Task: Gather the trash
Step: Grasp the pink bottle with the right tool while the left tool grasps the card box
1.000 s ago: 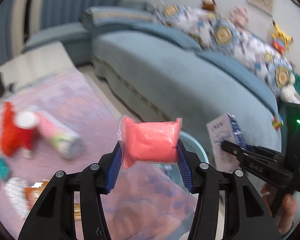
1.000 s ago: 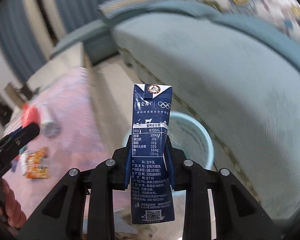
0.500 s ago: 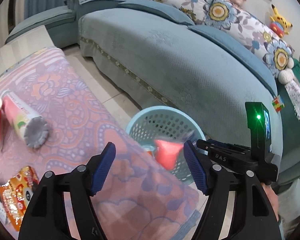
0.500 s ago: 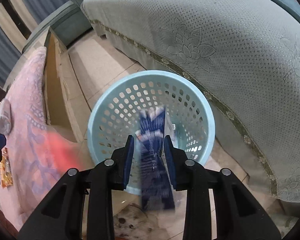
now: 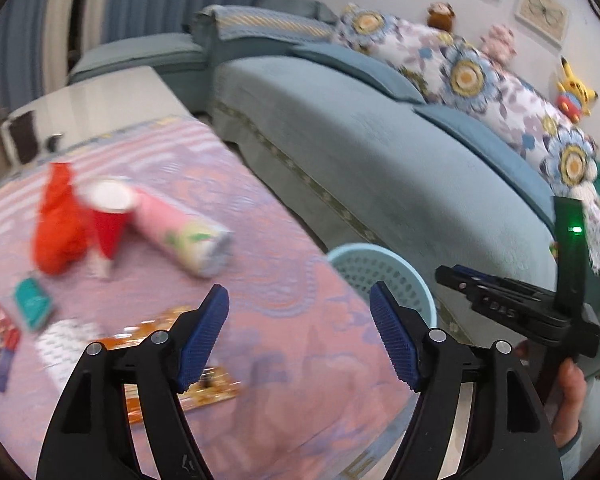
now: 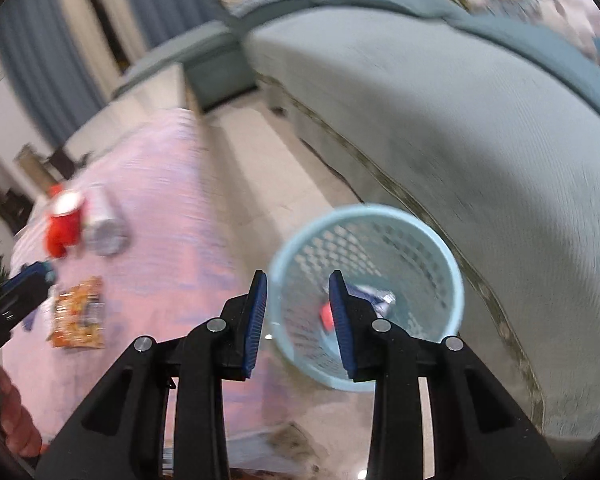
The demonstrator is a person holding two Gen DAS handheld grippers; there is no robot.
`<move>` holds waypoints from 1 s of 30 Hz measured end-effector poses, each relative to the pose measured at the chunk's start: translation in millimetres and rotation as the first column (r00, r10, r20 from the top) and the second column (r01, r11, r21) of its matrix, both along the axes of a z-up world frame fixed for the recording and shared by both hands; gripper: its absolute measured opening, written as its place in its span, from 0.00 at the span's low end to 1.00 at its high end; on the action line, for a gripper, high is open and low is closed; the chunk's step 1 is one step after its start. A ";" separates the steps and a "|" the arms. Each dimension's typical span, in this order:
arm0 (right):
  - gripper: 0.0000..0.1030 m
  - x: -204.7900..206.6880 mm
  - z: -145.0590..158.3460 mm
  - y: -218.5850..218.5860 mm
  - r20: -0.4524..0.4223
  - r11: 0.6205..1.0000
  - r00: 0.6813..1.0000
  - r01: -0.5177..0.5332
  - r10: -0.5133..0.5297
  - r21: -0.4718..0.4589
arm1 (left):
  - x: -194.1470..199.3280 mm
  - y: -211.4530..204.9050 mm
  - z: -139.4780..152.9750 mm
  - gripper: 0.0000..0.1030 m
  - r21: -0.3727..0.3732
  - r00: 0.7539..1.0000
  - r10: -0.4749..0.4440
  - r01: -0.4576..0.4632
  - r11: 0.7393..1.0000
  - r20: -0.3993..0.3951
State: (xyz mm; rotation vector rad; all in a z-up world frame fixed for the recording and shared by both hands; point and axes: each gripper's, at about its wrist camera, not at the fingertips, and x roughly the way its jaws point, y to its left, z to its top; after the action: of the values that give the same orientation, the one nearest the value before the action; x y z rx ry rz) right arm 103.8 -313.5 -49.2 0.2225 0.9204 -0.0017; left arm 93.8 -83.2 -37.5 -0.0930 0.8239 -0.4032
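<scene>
both claws empty, two pieces in the basket

the left gripper [image 5: 298,336] stands wide apart with nothing between its blue pads; its jaws have just been opening, and the pink packet it carried a second ago is gone from them. the right gripper [image 6: 296,316] is also released, its narrower gap bare where the dark blue milk carton stood a second ago. in the right wrist view both now lie inside the light blue basket [image 6: 452,276]: the carton [image 6: 374,298] at about 3 o'clock of the claw tips, and a sliver of the pink packet [image 6: 325,314] showing between the pads. that drop looks finished, so the task likely turns back to the table.

more trash waits on the pink tablecloth [image 5: 284,248]: a red cup [image 5: 108,224] and a pink tube [image 5: 180,236] at 10 o'clock from the left claw, an orange snack wrapper [image 5: 204,384] at 7 o'clock, partly behind the left finger, and small packets at 9 o'clock.

the basket sits on the floor in the lane between the table edge and the teal sofa [image 5: 380,152], close to both. the tabletop itself offers open room; the two grippers hang near each other, so crossing paths is the thing to watch.
</scene>
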 end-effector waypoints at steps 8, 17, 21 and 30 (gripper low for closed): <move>0.34 4.4 45.0 101.8 0.128 0.971 0.962 -0.235 0.239 -0.049 | -26.9 122.8 24.2 0.72 0.035 0.972 0.219 -0.222 0.974 0.085; 0.51 60.5 16.9 196.7 0.085 0.920 0.920 -0.372 0.383 -0.122 | -30.1 250.5 -10.5 0.77 0.133 0.928 0.372 -0.369 0.920 0.002; 0.52 89.7 -3.4 216.5 0.034 0.906 0.913 -0.397 0.406 -0.149 | -20.3 278.9 -37.2 0.77 0.169 0.926 0.374 -0.361 0.917 -0.052; 0.58 116.1 -31.9 228.5 -0.026 0.889 0.913 -0.403 0.407 -0.218 | -0.3 286.9 -67.2 0.76 0.170 0.932 0.351 -0.334 0.927 -0.085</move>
State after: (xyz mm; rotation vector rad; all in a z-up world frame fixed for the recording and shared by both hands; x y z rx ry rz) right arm 219.8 -85.0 -81.1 -0.1797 0.9248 0.2852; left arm 93.5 203.7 -104.7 -0.1163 0.9291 -0.0021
